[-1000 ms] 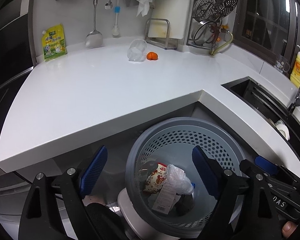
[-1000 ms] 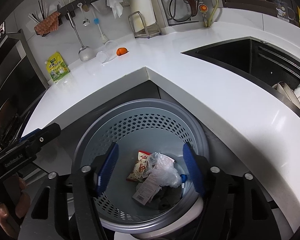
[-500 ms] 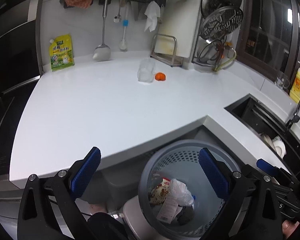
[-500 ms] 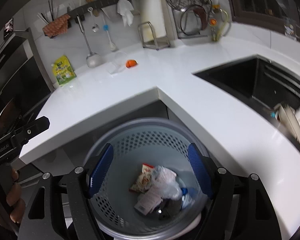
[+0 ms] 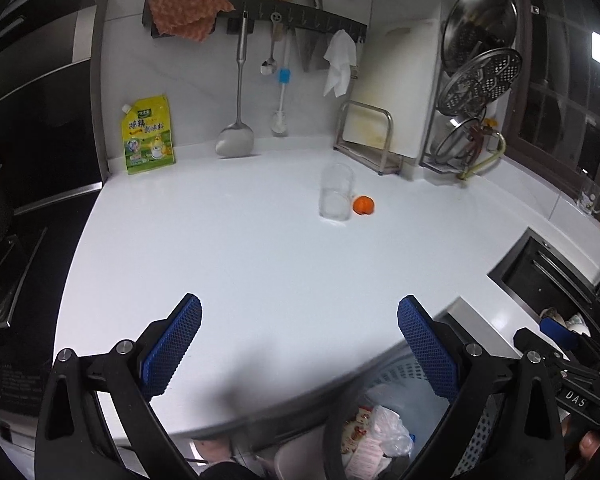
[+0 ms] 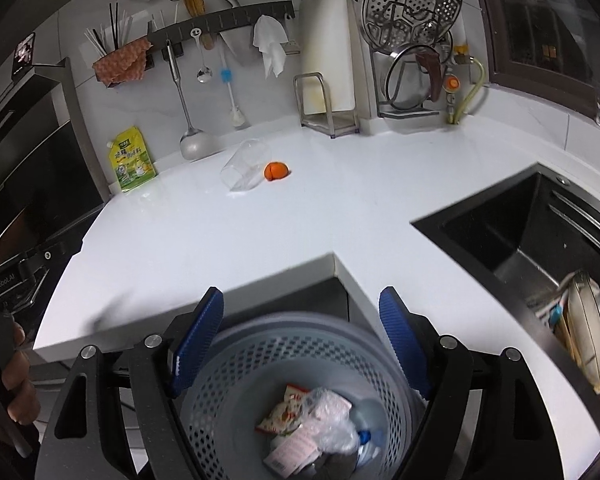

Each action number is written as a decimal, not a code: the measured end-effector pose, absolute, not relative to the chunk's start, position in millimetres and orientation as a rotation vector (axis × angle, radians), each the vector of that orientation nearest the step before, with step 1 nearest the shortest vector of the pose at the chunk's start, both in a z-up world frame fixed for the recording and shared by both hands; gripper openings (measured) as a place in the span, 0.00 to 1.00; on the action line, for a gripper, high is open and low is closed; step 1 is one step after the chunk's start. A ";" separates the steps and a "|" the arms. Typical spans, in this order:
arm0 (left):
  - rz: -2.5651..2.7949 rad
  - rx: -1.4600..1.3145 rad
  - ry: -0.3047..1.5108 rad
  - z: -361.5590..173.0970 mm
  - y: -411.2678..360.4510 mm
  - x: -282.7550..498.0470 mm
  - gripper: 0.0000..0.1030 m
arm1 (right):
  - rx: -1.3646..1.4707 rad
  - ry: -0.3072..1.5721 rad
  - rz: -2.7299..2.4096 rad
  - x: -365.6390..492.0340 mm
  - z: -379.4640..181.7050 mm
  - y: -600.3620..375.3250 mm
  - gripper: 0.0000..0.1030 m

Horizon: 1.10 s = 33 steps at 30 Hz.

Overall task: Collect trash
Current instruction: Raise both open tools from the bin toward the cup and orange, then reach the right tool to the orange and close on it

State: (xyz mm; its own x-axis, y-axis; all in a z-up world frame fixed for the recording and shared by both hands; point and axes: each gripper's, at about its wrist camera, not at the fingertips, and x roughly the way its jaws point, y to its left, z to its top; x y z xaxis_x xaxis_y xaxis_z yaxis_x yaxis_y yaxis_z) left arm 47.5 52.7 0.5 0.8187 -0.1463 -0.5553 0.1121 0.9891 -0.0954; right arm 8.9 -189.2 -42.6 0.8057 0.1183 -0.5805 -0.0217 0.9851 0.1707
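Note:
A clear plastic cup (image 5: 335, 191) lies on its side on the white counter (image 5: 240, 264), with a small orange peel (image 5: 363, 205) touching its right side. Both show in the right wrist view too: the cup (image 6: 245, 165) and the peel (image 6: 276, 170). A grey perforated trash basket (image 6: 300, 360) stands below the counter's inner corner and holds wrappers and a plastic bag (image 6: 320, 424); it also shows in the left wrist view (image 5: 404, 380). My left gripper (image 5: 300, 344) is open and empty over the counter's front edge. My right gripper (image 6: 300, 336) is open and empty above the basket.
A yellow refill pouch (image 5: 148, 136) leans on the back wall. A spatula (image 5: 238, 136), a brush and cloths hang from a rail. A cutting board rack (image 5: 368, 136) and lid rack (image 5: 476, 92) stand at the back right. A black sink (image 6: 540, 240) with dishes lies at right.
Both grippers have risen and tilted up from over the basket toward the counter. The basket has dropped to the bottom of both views, and the cup and peel now appear nearer.

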 end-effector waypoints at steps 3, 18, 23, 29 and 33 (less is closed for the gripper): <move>-0.120 -0.050 0.597 0.8 56.7 64.0 0.94 | 0.147 0.628 0.078 25.4 -39.3 -188.2 0.74; -0.135 -0.078 0.666 -8.7 46.3 151.1 0.94 | 0.144 0.680 0.133 127.4 -33.2 -195.3 0.74; -0.140 -0.076 0.673 -11.5 40.2 178.4 0.94 | 0.144 0.700 0.153 161.2 -33.5 -192.8 0.74; -0.142 -0.068 0.686 -14.9 36.1 208.9 0.94 | 0.077 0.715 0.162 203.3 -36.9 -179.3 0.74; -0.140 -0.048 0.687 -14.8 37.5 227.2 0.94 | 0.095 0.766 0.183 236.3 -43.7 -174.5 0.74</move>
